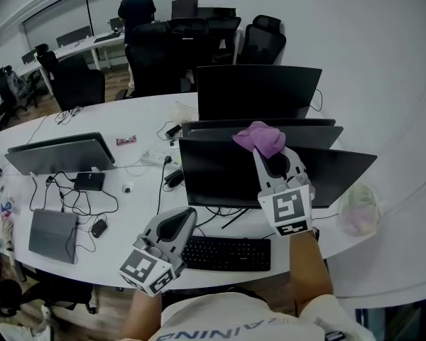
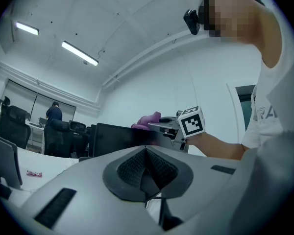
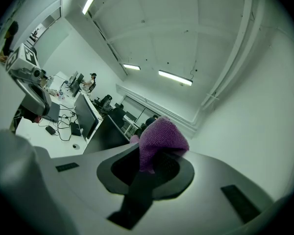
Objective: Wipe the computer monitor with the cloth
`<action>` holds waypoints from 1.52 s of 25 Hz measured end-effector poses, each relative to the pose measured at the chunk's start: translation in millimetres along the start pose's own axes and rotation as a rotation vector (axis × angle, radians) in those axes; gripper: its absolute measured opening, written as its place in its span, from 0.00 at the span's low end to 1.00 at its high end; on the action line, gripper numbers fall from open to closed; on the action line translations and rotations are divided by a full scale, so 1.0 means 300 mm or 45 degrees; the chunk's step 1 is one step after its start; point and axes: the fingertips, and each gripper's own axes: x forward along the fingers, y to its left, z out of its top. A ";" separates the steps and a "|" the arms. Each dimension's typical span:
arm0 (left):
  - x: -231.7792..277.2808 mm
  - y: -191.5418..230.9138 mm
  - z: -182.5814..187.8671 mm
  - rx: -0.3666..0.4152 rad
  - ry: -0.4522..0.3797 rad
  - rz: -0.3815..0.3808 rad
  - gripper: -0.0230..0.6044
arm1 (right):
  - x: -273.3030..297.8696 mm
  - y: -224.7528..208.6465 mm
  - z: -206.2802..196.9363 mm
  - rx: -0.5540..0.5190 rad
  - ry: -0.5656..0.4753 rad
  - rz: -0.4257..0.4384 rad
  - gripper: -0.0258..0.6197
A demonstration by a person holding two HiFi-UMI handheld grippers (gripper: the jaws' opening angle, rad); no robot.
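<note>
A purple cloth (image 1: pixel 260 138) is bunched at the top edge of the near black monitor (image 1: pixel 216 176), with my right gripper (image 1: pixel 264 153) shut on it. In the right gripper view the cloth (image 3: pixel 159 140) sticks up out of the jaws, with the monitors (image 3: pixel 86 114) beyond. My left gripper (image 1: pixel 187 215) hangs low at the desk's front, left of the keyboard, jaws closed on nothing. The left gripper view looks up over the shut jaws at the monitor's (image 2: pixel 116 137) back edge, the cloth (image 2: pixel 148 119) and the right gripper (image 2: pixel 161 126).
A black keyboard (image 1: pixel 227 253) lies under the near monitor. Two more monitors (image 1: pixel 259 91) stand behind it, another (image 1: pixel 60 153) to the left. A laptop (image 1: pixel 52 234), cables and a mouse (image 1: pixel 99 226) crowd the left desk. A plastic bag (image 1: pixel 357 209) sits right. A person (image 1: pixel 136 9) stands far back.
</note>
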 end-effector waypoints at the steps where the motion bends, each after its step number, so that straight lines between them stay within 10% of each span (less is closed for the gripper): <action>1: 0.003 -0.010 -0.003 0.000 0.001 0.001 0.05 | -0.005 -0.006 -0.004 -0.001 -0.001 -0.002 0.13; 38: 0.206 -0.246 -0.055 0.015 0.028 -0.047 0.05 | -0.181 -0.262 -0.188 0.008 0.019 -0.091 0.13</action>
